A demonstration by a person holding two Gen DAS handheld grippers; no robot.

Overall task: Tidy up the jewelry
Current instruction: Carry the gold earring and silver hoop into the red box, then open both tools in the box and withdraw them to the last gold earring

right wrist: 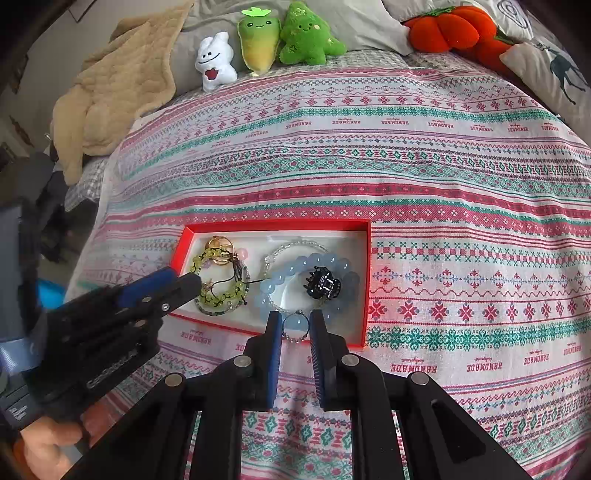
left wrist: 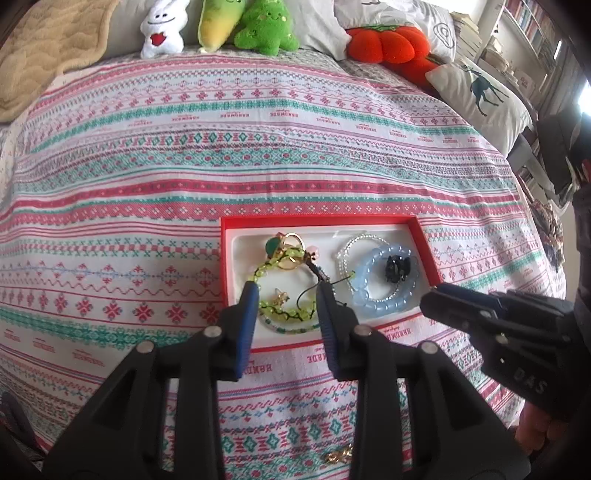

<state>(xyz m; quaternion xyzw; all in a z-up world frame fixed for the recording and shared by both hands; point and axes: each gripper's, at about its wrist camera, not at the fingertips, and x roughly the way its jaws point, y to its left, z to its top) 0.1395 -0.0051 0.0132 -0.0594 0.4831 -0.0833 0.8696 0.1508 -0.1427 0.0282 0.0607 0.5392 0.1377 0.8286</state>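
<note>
A red tray (left wrist: 314,220) (right wrist: 277,223) with a white lining lies on the patterned bedspread. In it are a green bead bracelet (left wrist: 280,314) (right wrist: 221,295), gold rings (left wrist: 291,240), a clear bead bracelet (left wrist: 354,243), a pale blue bead bracelet (left wrist: 369,258) (right wrist: 288,269) and a black hair claw (left wrist: 397,267) (right wrist: 321,286). My left gripper (left wrist: 286,291) (right wrist: 181,282) is open, and the green bracelet lies between its fingers, free of the pads. My right gripper (right wrist: 295,321) (left wrist: 437,291) hovers at the tray's near right, jaws narrowly apart. A blue bead shows through the gap.
A small gold chain piece (left wrist: 338,458) lies on the bedspread in front of the tray. Plush toys (right wrist: 258,40), an orange pumpkin cushion (right wrist: 450,29) and a deer pillow (left wrist: 480,96) line the far side. A beige blanket (right wrist: 122,88) lies at far left.
</note>
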